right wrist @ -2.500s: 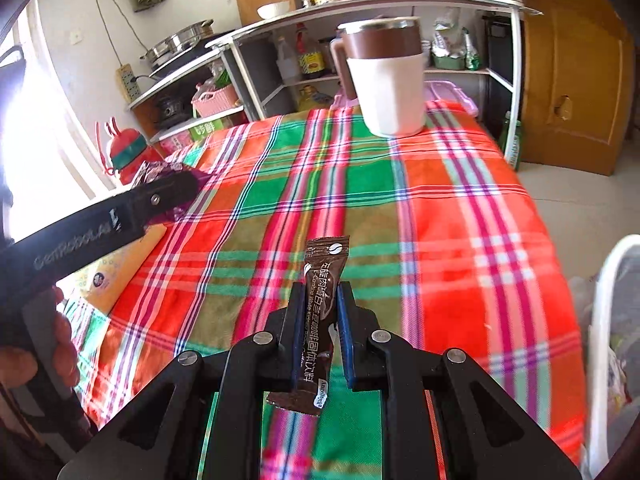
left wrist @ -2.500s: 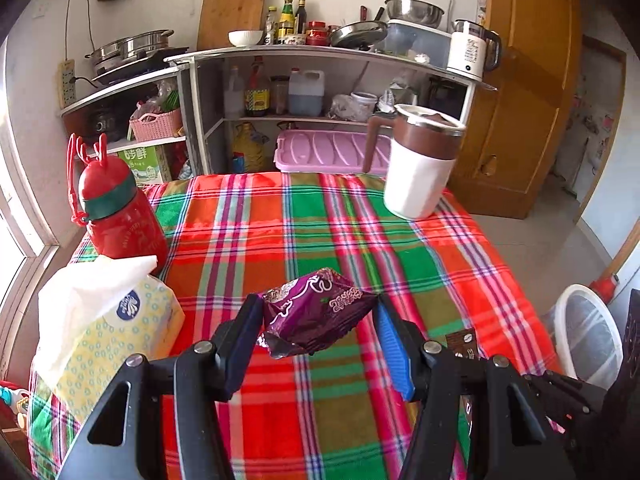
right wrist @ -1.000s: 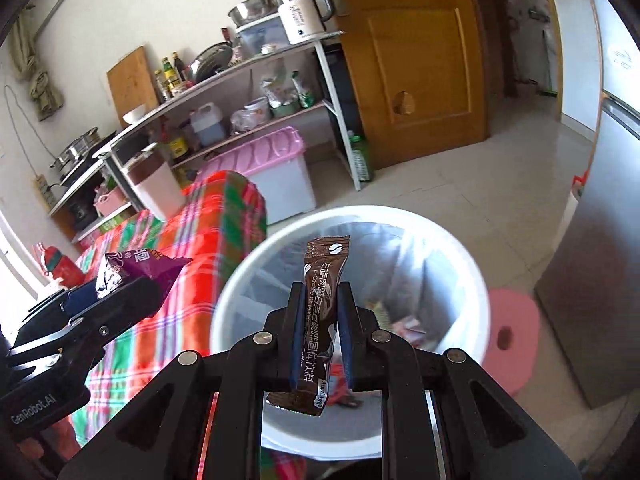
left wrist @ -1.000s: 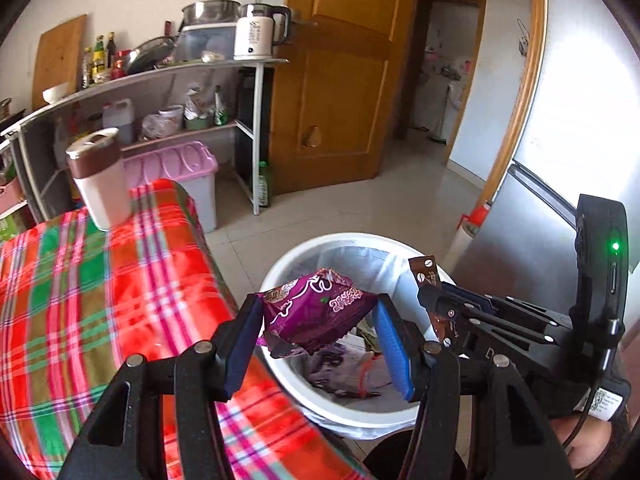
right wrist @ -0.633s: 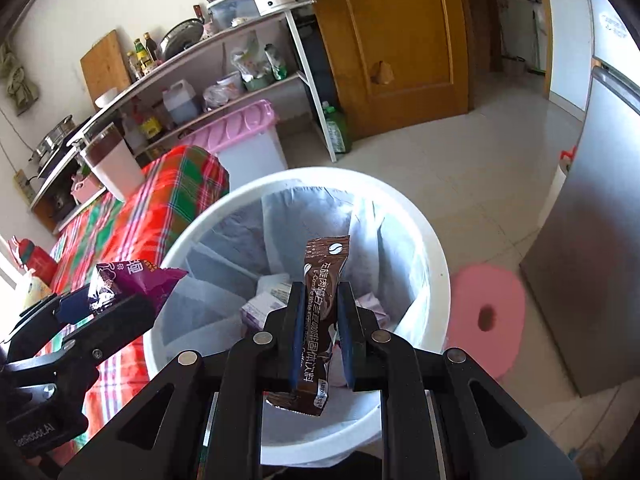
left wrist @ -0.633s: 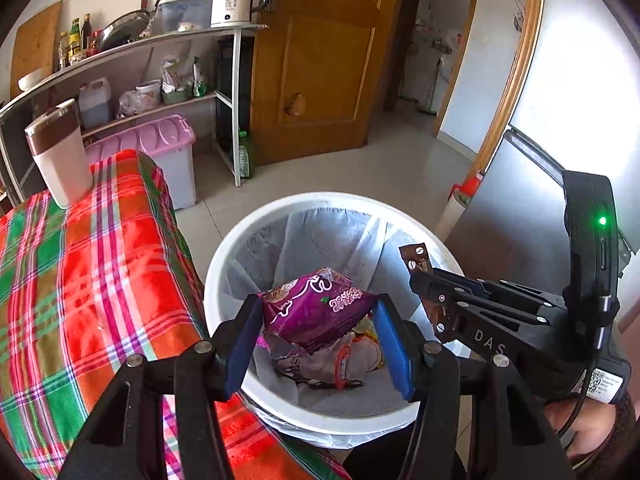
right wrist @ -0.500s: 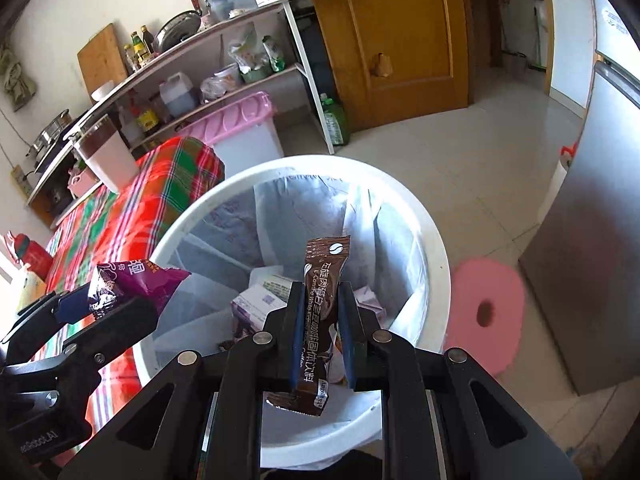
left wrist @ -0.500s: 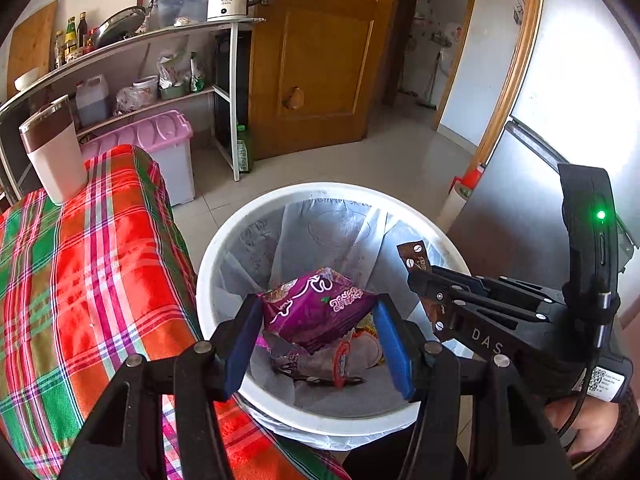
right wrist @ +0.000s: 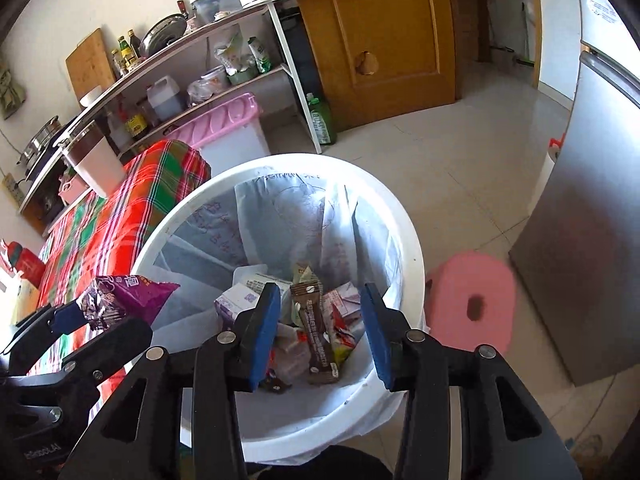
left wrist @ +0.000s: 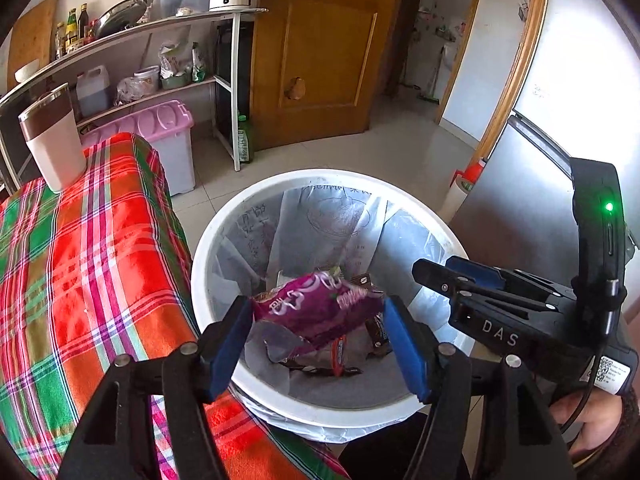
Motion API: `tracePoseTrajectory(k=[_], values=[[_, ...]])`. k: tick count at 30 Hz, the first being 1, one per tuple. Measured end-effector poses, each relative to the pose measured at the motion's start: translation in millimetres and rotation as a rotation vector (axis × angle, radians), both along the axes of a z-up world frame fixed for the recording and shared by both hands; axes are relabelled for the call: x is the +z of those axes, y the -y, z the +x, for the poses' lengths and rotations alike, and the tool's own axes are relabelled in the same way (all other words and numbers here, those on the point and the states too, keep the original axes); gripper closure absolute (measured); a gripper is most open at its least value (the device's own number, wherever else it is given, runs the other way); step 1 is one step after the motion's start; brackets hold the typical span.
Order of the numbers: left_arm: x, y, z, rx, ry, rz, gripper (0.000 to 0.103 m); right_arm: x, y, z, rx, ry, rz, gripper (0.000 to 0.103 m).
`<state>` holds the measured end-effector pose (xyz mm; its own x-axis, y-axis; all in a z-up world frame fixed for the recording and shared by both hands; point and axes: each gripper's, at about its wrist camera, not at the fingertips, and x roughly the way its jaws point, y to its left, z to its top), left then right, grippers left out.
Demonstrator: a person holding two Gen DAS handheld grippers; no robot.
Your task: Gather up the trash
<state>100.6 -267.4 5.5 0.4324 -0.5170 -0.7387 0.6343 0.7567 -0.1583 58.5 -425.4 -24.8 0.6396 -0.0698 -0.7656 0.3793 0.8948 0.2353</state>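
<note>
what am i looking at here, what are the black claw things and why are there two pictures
There is no robot here. A person holds a pair of tongs in each hand, and a wide-angle camera on each pair looks along its fingers. One picture is from the left tongs, the other from the right tongs; each also shows the other pair from the side. Both hang over a white lined bin beside a table with a plaid cloth, where a brown-and-white mug stands. Both tongs have just been opening. A purple snack wrapper sits tilted between the left pads, seemingly slipping free. A brown sachet is loose between the right pads, over the rubbish already in the bin.
</note>
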Motion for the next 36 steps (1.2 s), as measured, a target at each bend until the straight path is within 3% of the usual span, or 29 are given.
tracePoseTrajectory(k=[12,21,26,36], values=[[10.6,-27.4,-26.1,0.047,0.091,-0.015,0.032,19.9,-29.1,-39.1,-0.035,0.081,-0.073,0.06],[17.4,-53.0,-58.0,0.101,0.182,-0.014,0.032,30.0,-63.5,-79.3,-0.068,0.139,-0.184,0.06],[17.2,-62.5,-69.9,0.102,0.173,-0.048,0.032,31.8,-75.5,-96.7,-0.063,0.167,-0.184,0.059],[18.2,-74.1,-85.6,0.164,0.191,-0.039,0.032,34.0,-93.7,-112.1,-0.036,0.197,-0.17,0.059]])
